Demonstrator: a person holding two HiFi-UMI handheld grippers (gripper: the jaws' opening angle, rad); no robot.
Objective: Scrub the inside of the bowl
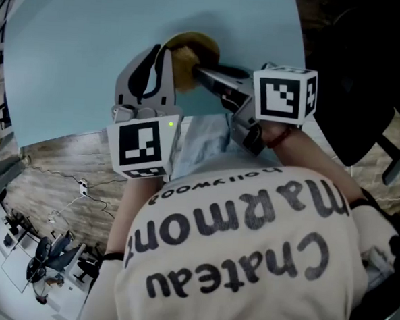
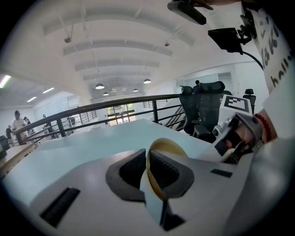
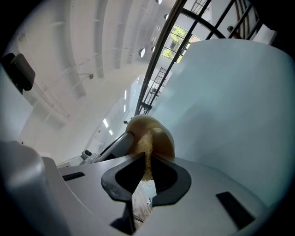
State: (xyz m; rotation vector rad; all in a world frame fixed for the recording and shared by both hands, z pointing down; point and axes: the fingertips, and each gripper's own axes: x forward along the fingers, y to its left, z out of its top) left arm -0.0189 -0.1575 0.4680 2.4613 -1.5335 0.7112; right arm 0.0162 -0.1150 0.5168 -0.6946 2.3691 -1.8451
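The bowl (image 1: pixel 197 44) is held above the pale blue table (image 1: pixel 113 29), near its front edge, and is tipped up so that its brown inside is turned toward the right gripper (image 1: pixel 204 74). Whether its lower side touches the tabletop cannot be told.

The left gripper (image 2: pixel 148 163) is closed on the bowl's rim. In the left gripper view the thin wall is seen pinched between the two dark pads, with the rest of the rim curving up beyond them.

The right gripper is closed on a tan sponge (image 3: pixel 145 147), which is seen edge-on between its pads in the right gripper view. The far end of the sponge is pressed against the bowl's inside, close to the rim where the left gripper has hold. In the head view the two grippers are seen converging on the bowl, the left from below and the right from the right side, with their fingertips just beside one another.

The marker cubes (image 1: pixel 141 147) are carried nearest the person (one on each gripper), above a light printed shirt (image 1: pixel 248 260). A red band (image 1: pixel 277 137) is worn at the right wrist.

A dark railing (image 2: pixel 92 110) and an office chair (image 2: pixel 198 108) are seen beyond the table in the left gripper view.
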